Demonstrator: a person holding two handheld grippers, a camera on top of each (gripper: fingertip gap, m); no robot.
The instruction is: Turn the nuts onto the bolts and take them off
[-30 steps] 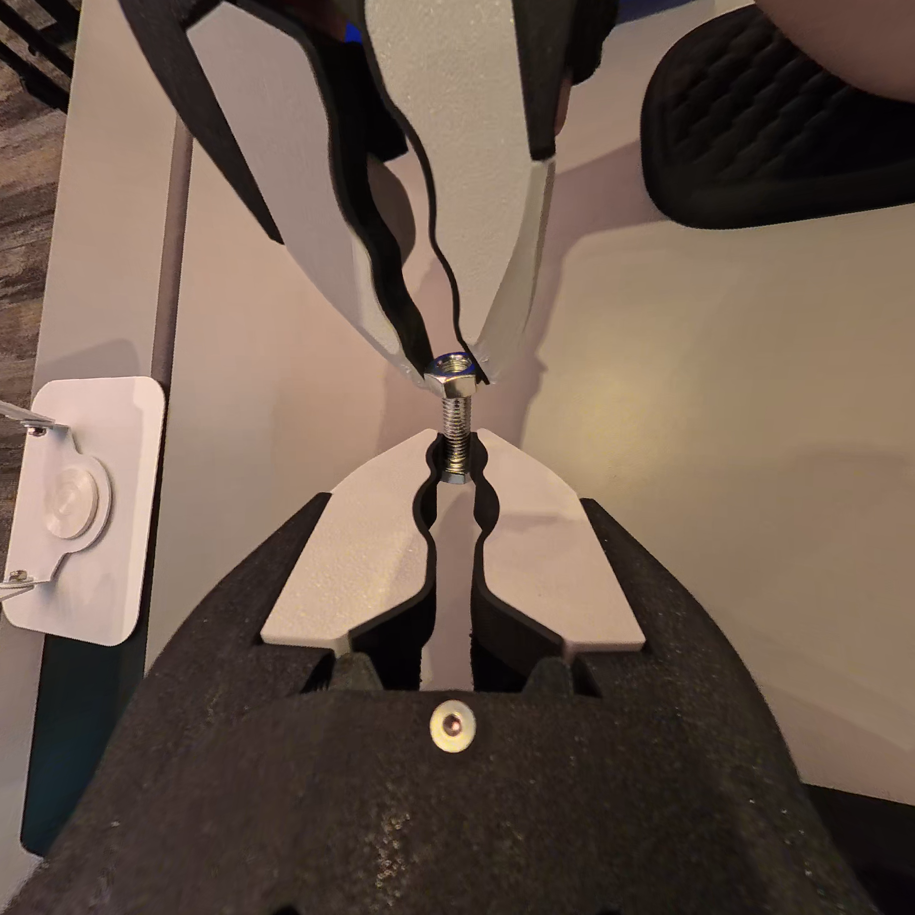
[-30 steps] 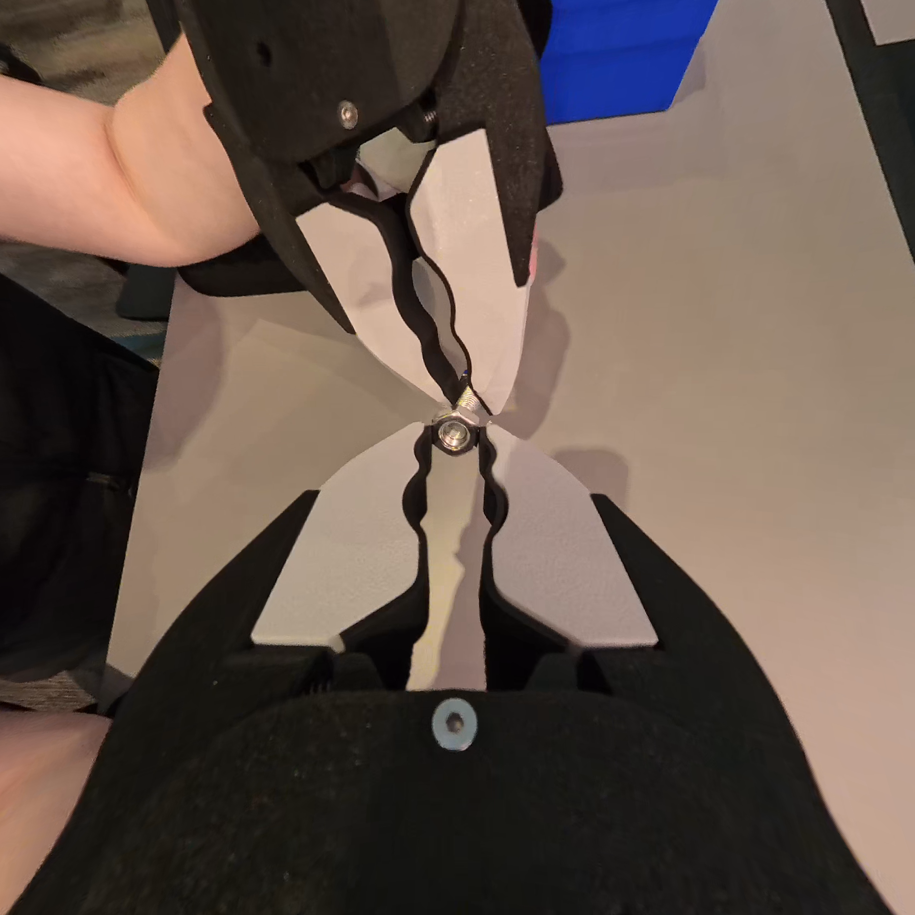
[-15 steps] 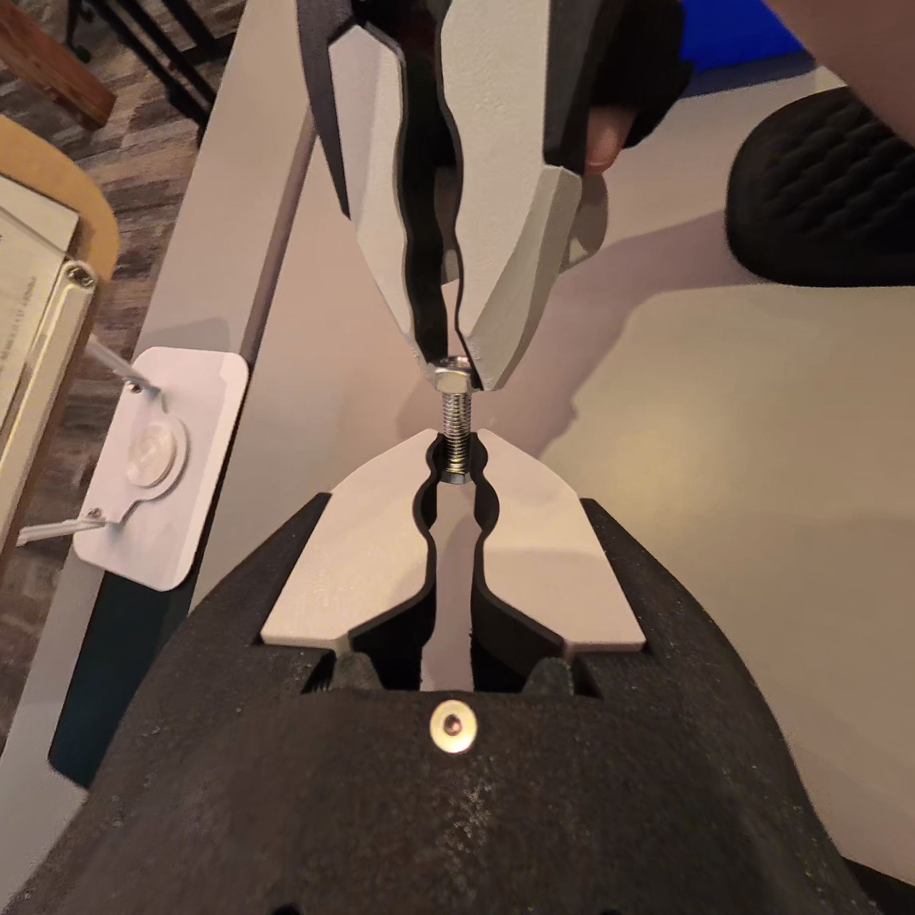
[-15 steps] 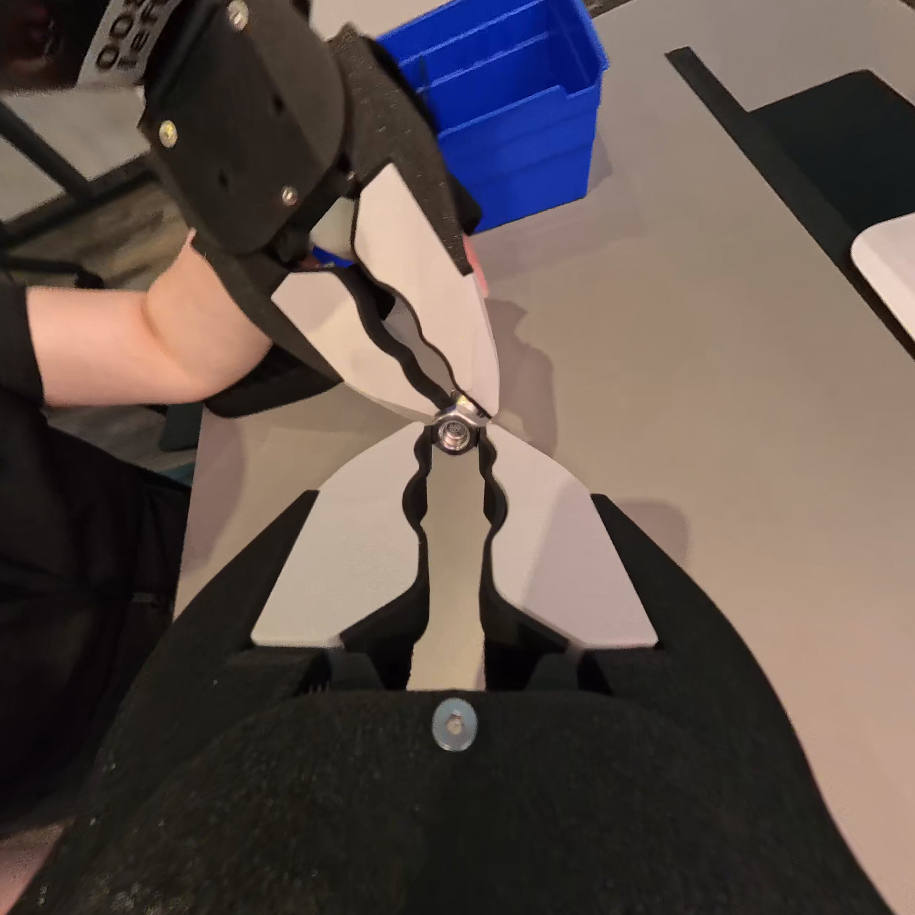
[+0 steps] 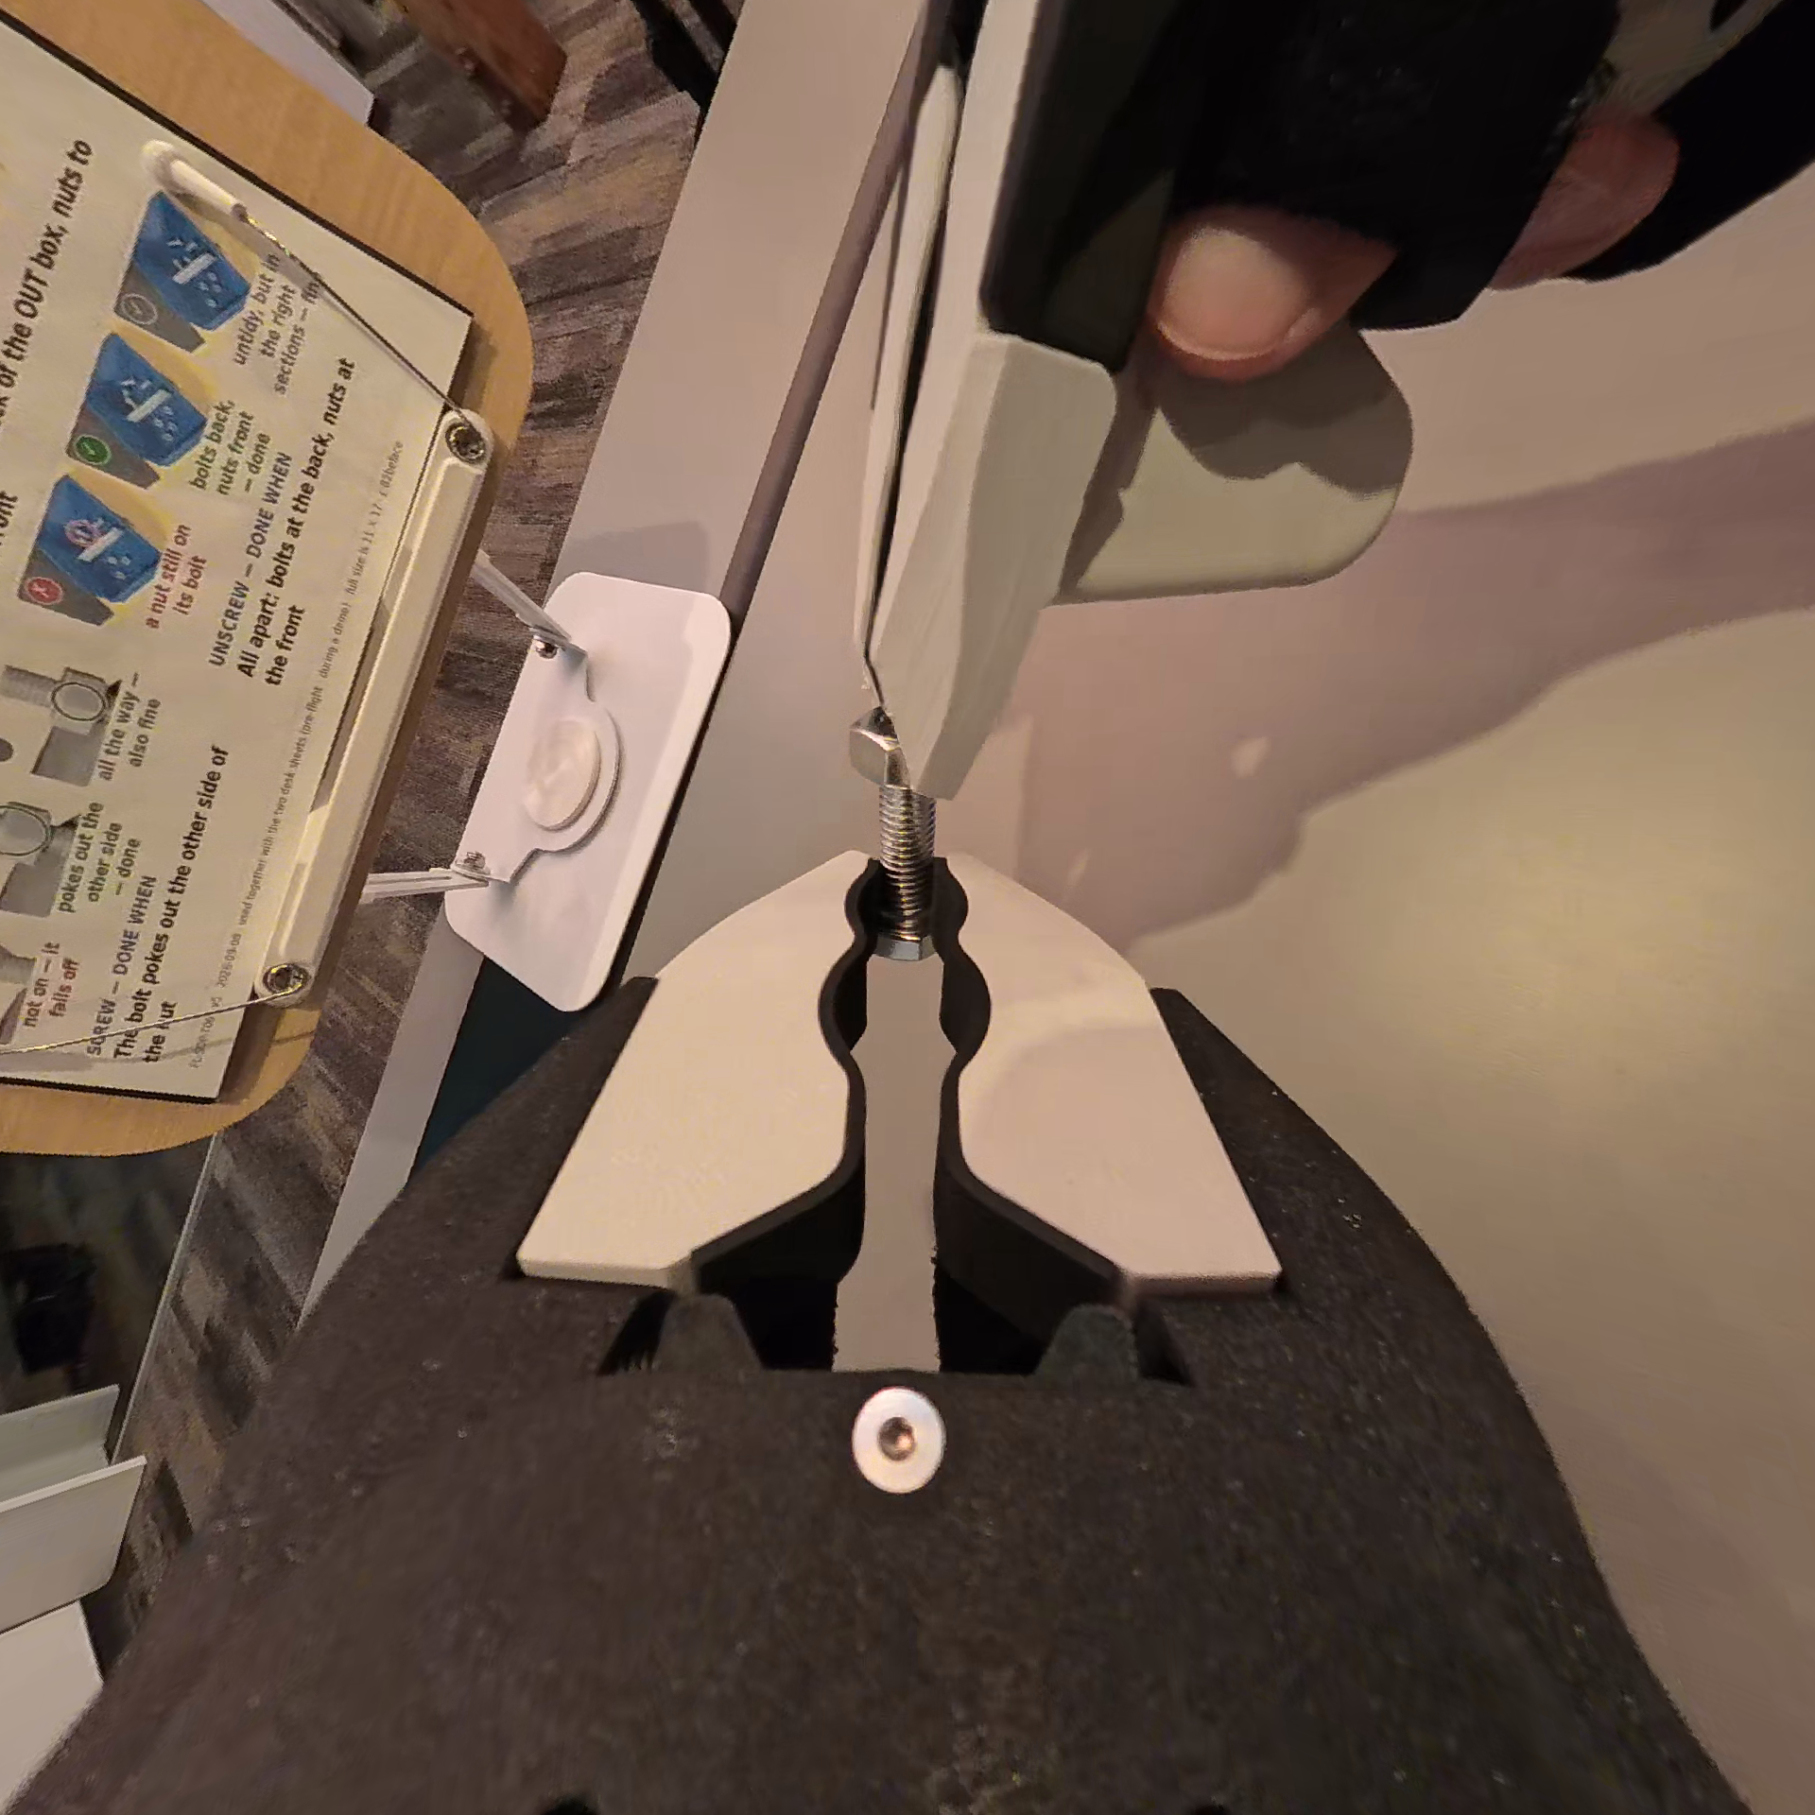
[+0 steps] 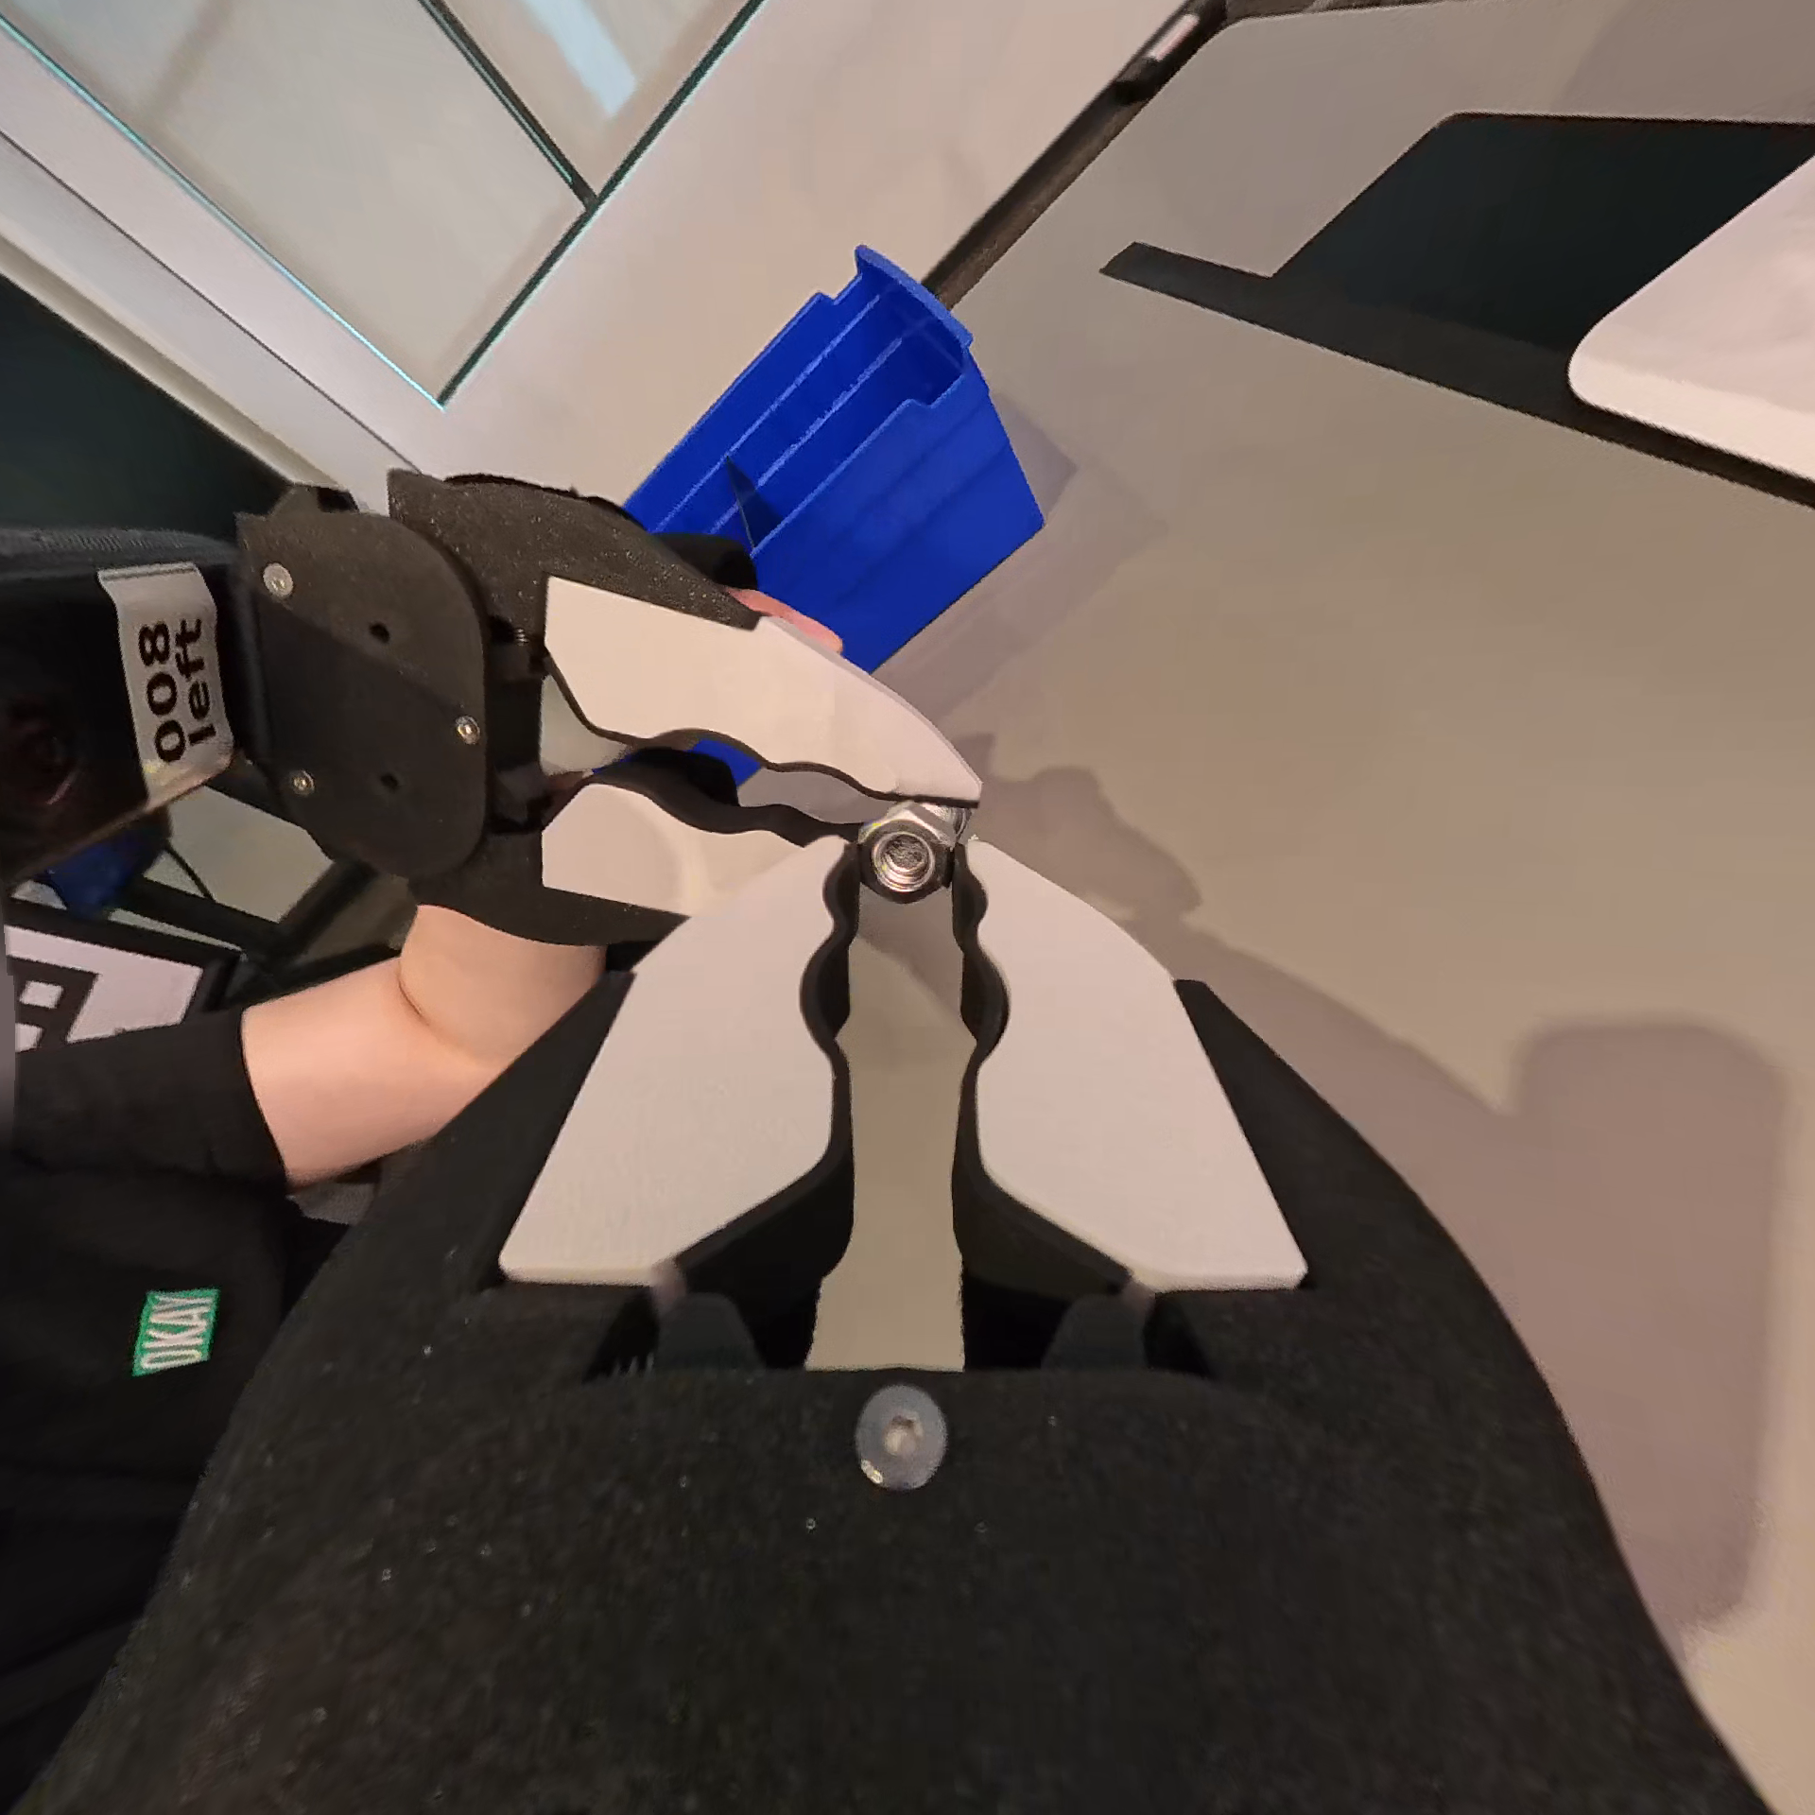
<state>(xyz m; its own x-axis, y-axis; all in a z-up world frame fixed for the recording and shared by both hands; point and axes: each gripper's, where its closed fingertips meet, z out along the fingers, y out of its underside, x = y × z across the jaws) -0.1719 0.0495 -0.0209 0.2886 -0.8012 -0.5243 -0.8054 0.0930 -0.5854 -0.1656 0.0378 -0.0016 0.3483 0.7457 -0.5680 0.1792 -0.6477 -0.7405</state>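
Left wrist view first: the left gripper (image 5: 906, 908) is clamped narrow on the bolt (image 5: 899, 854), pinching its head end between the fingertips. The threaded shank runs straight away from the camera, its long axis in line with the fingers, and it ends in the nut (image 5: 874, 754). The right gripper (image 5: 899, 722) comes in from above, closed on that nut, over the pale table (image 5: 1473, 884). Off to the left hangs a printed sheet (image 5: 177, 609) on a wooden board. Right wrist view now: the right gripper (image 6: 908, 864) holds the nut (image 6: 908, 854) tight, and we look straight down the bolt's (image 6: 906, 859) end, its axis pointing at the lens. The left gripper (image 6: 958, 805) reaches in from the left, fingers nearly together on the far end. A blue bin (image 6: 864, 462) stands behind on the table (image 6: 1375, 687).
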